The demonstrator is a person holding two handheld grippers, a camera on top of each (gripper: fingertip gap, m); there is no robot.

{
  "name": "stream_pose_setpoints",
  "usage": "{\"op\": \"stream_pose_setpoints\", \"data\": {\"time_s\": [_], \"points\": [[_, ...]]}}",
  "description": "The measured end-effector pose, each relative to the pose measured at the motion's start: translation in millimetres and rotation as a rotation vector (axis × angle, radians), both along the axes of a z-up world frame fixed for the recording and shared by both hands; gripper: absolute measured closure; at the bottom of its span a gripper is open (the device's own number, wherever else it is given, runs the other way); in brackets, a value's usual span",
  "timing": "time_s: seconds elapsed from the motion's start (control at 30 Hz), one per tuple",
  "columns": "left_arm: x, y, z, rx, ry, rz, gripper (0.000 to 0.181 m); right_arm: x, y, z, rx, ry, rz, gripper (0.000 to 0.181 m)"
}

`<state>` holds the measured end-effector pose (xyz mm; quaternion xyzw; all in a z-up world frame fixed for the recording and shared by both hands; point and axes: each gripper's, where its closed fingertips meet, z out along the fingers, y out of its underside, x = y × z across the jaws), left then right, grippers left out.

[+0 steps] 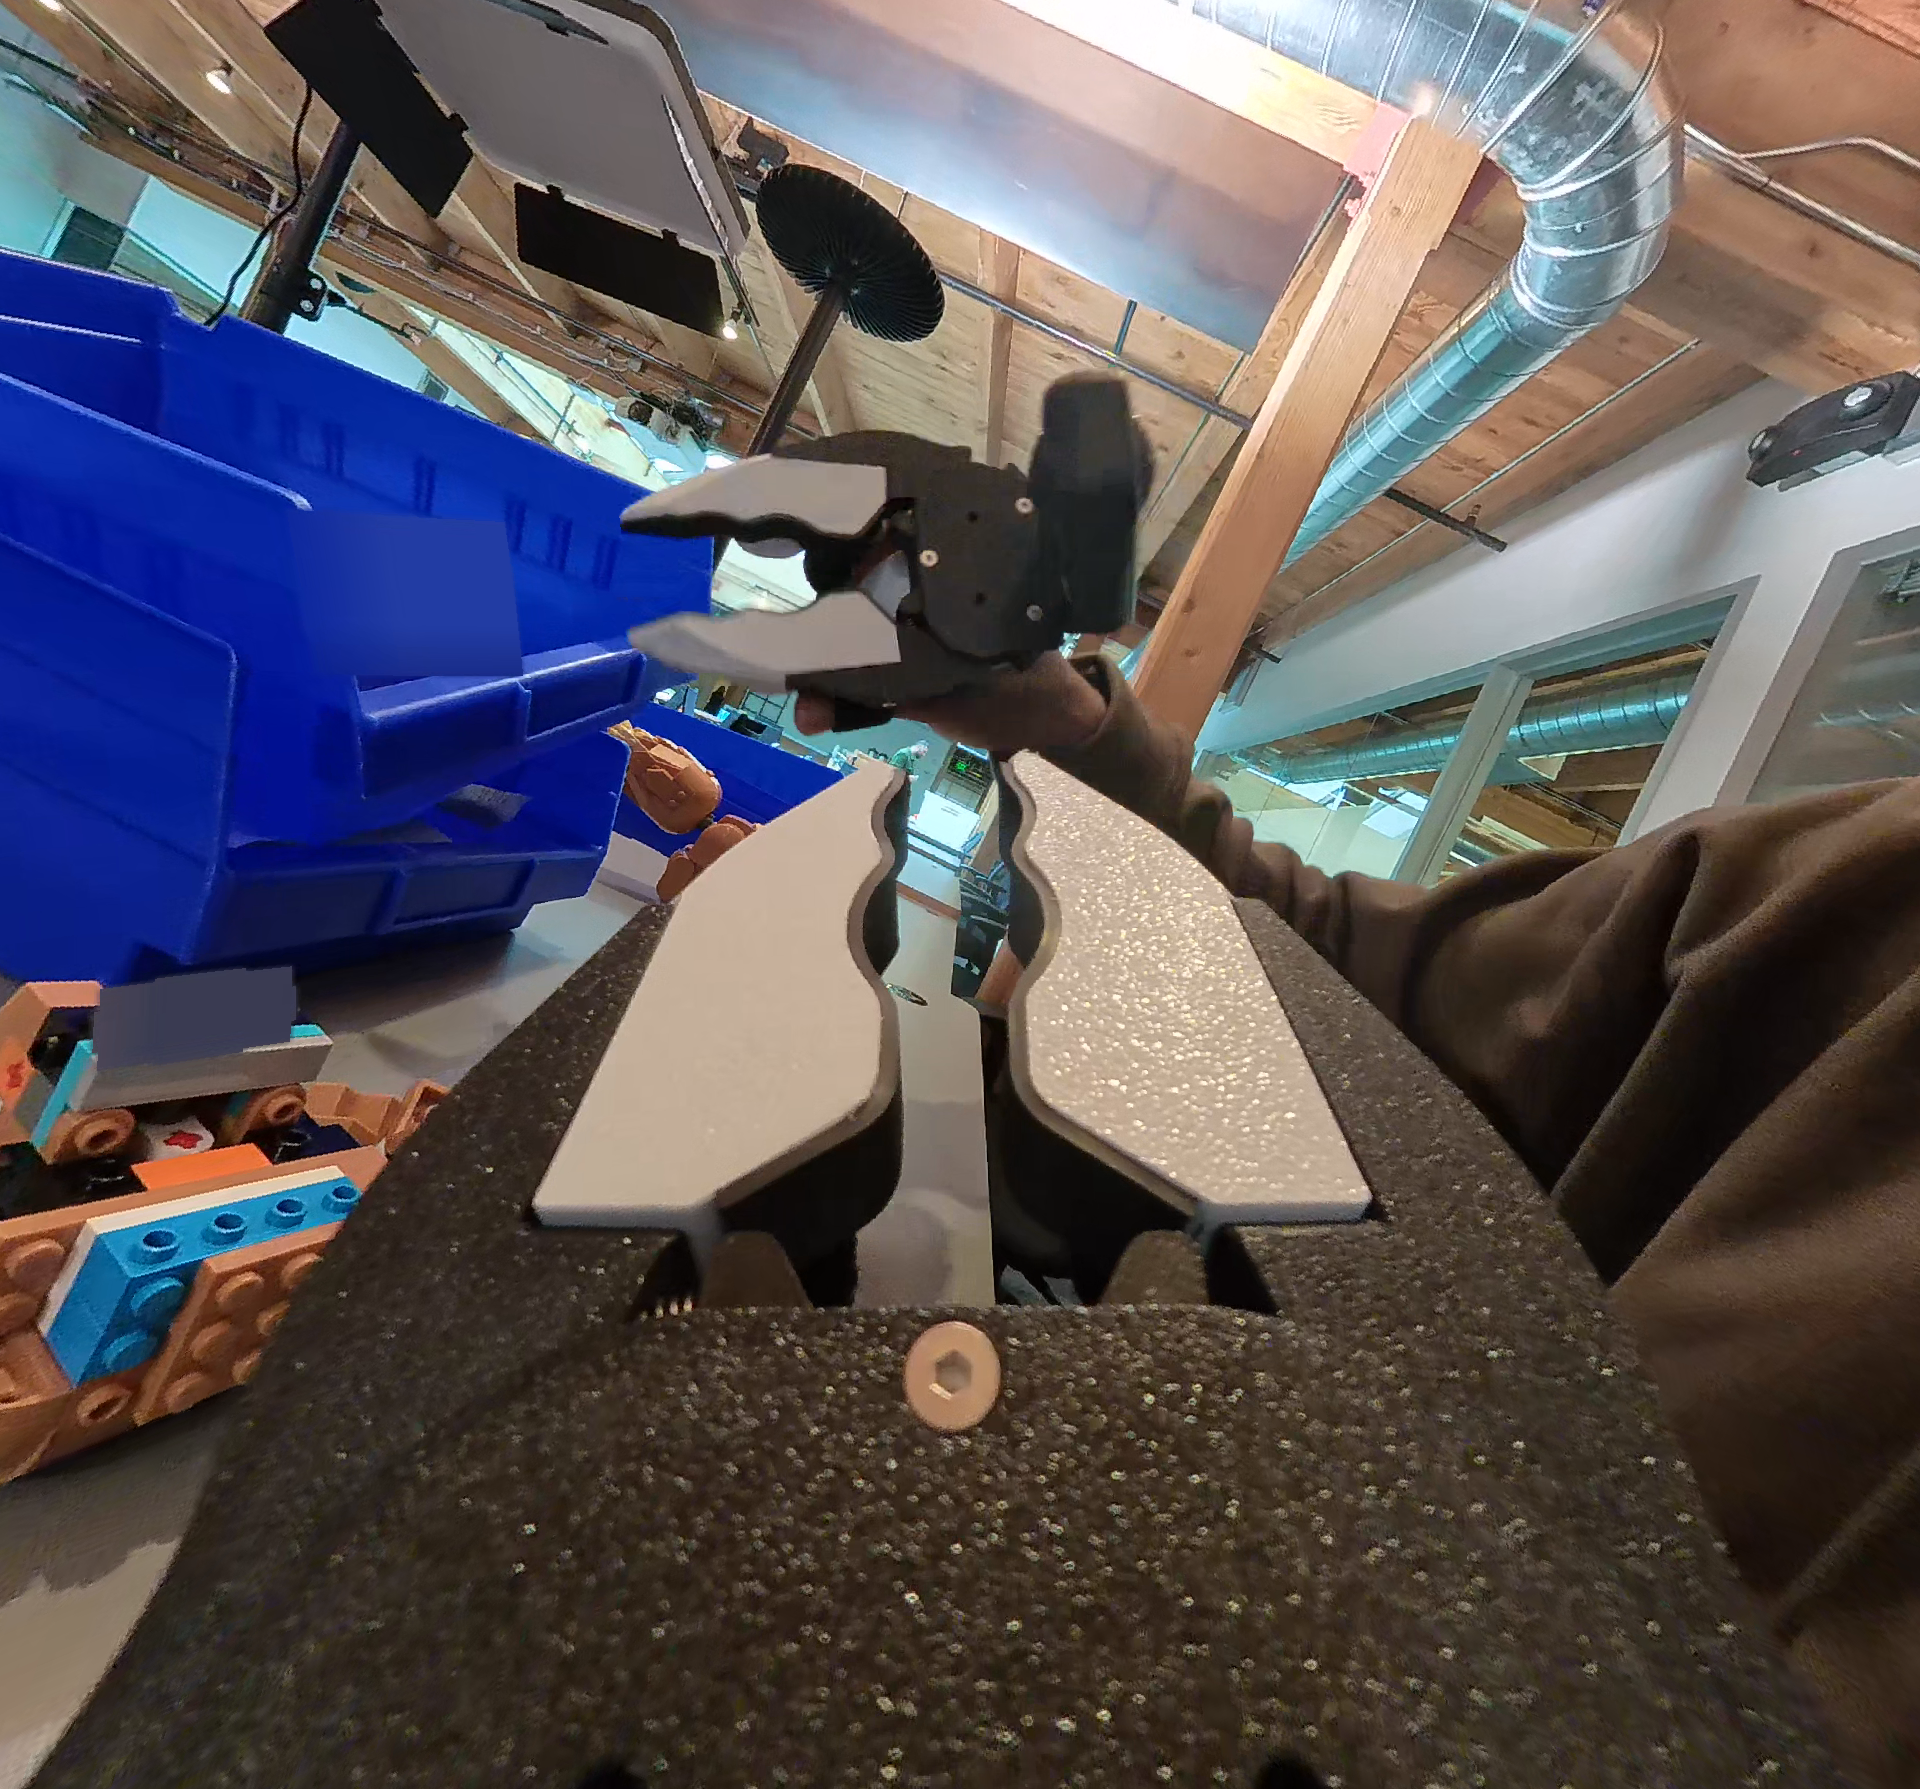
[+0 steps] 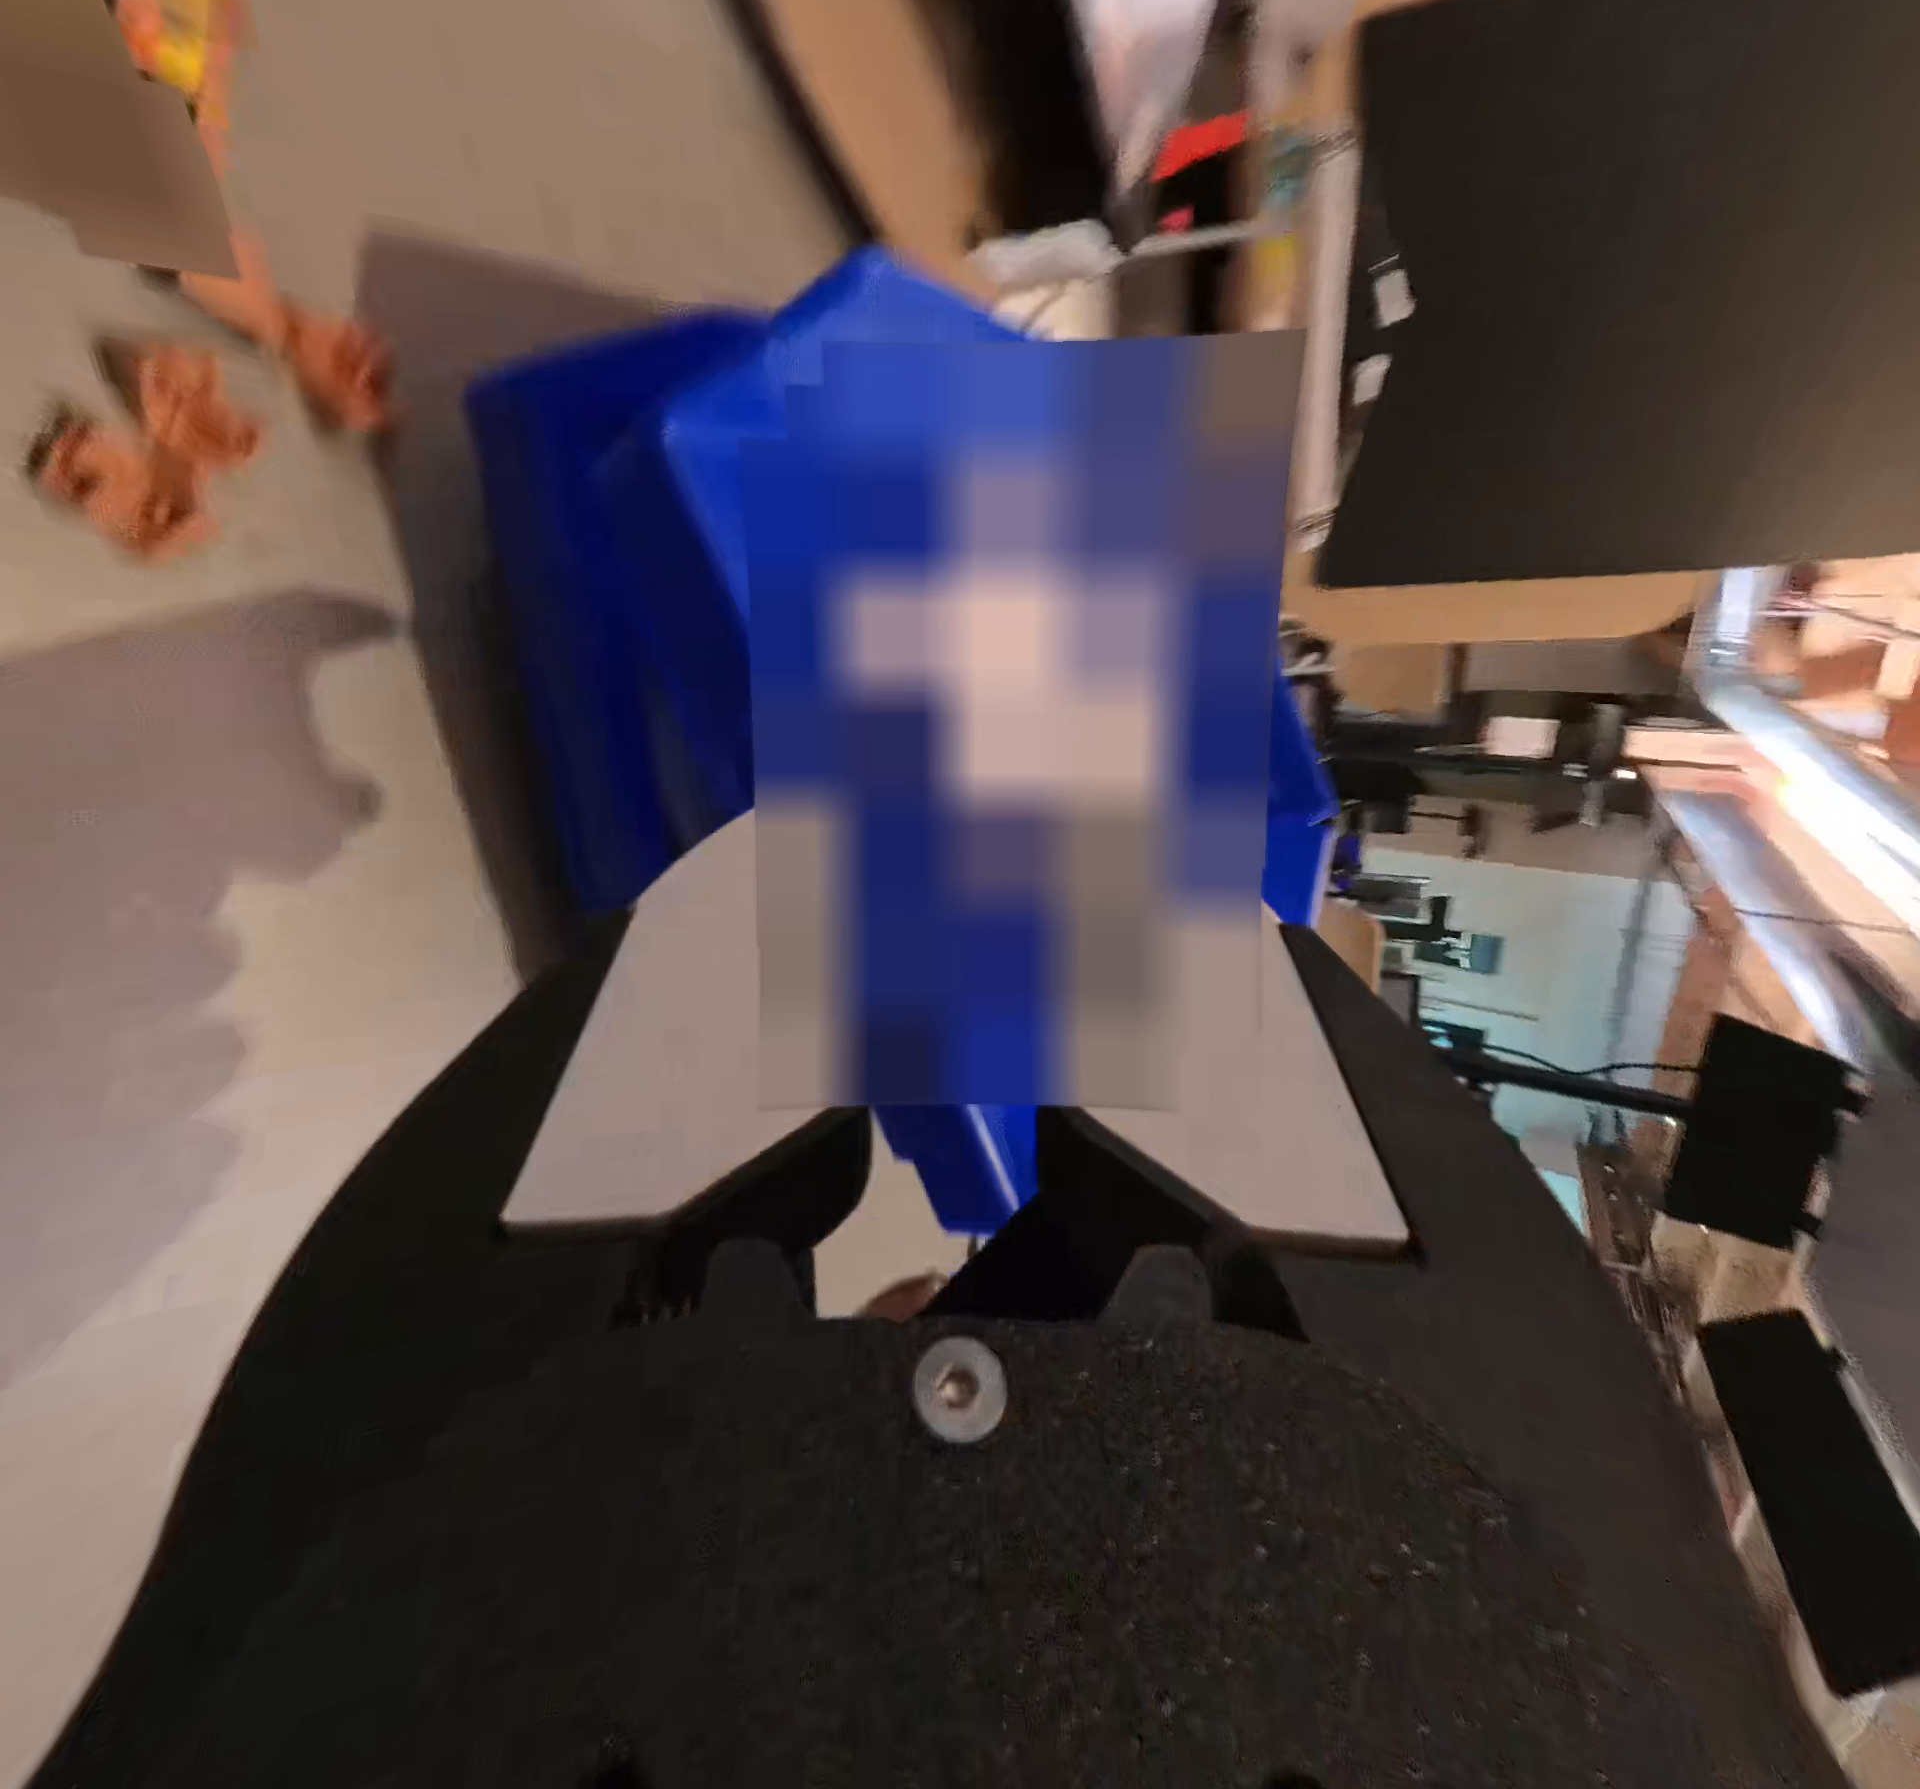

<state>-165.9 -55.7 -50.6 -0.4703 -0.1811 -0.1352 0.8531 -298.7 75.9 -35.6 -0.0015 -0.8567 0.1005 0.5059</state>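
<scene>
Beside the stacked blue bins (image 1: 260, 617), the left gripper (image 1: 951, 794) sits low and tilted upward, so its camera takes in ceiling beams and a metal duct (image 1: 1558, 212) more than the work surface. Its jaws stand slightly parted with a narrow gap between the tips, and nothing is held between them.

The right gripper (image 1: 665, 586) is raised in the air in front of the bins, carried by a hand (image 1: 997, 711) in a brown sleeve (image 1: 1558, 1012). Its fingers are spread partway and empty — they point toward the upper bin's wall without touching it.

A toy-brick model (image 1: 177, 1251) in tan, blue and orange rests on the grey table (image 1: 468, 1001) to the left of the left gripper, close to it but apart. A few more tan pieces (image 1: 675, 794) lie just behind the bins.

The right wrist view is rolled sideways and smeared by motion. A mosaic patch covers that gripper's fingertips, so their spacing cannot be read there; only the blue bins (image 2: 582, 596) ahead and blurred tan pieces (image 2: 177, 451) on the table can be made out. The brick model is cut off by the frame edge — its full shape is not visible.
</scene>
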Motion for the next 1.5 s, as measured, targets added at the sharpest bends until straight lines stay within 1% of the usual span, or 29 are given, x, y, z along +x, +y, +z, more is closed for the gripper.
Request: {"op": "stream_pose_setpoints", "data": {"time_s": [0.03,0.13,0.2,0.37,0.4,0.43,0.47,0.53,0.7,0.77,1.0,1.1,1.23,1.33,1.5], "points": [[0,0,0,-0.001,-0.001,0.0,0.165,0,9,-7,0.048,-0.05,-0.002,0.137],[0,1,0,-0.005,0.0,0.003,0.165,1,20,-24,0.163,-0.146,0.023,0.127],[0,1,-1,-0.008,0.002,0.008,0.165,2,23,-38,0.239,-0.208,0.037,0.129],[0,1,0,-0.01,0.004,0.012,0.165,-18,35,-62,0.481,-0.201,-0.021,0.133],[0,0,0,-0.009,0.004,0.012,0.165,-23,37,-64,0.515,-0.184,-0.035,0.137],[0,0,0,-0.008,0.003,0.01,0.165,-27,37,-64,0.54,-0.167,-0.051,0.147],[0,0,0,-0.007,0.002,0.009,0.165,-29,38,-67,0.546,-0.186,-0.07,0.147],[0,-1,0,-0.002,0.001,0.007,0.165,-30,38,-72,0.513,-0.234,-0.109,0.148],[0,-2,1,0.009,-0.004,-0.002,0.165,-33,28,-59,0.382,-0.203,-0.088,0.147],[-1,-2,1,0.012,-0.007,-0.005,0.165,-34,24,-47,0.315,-0.181,-0.08,0.147],[-1,-2,1,0.012,-0.008,-0.001,0.165,-40,4,8,0.0,-0.082,-0.051,0.148],[-1,-2,1,0.011,-0.008,0.0,0.165,-37,-10,23,-0.045,-0.019,-0.006,0.149],[-1,-2,1,0.012,-0.008,0.0,0.165,-27,-33,21,-0.021,0.027,0.075,0.149],[-1,-3,1,0.013,-0.007,-0.001,0.165,-21,-44,16,0.012,0.067,0.096,0.15],[-1,-3,1,0.018,-0.008,-0.003,0.165,-9,-44,14,-0.049,0.114,0.109,0.15]]}}
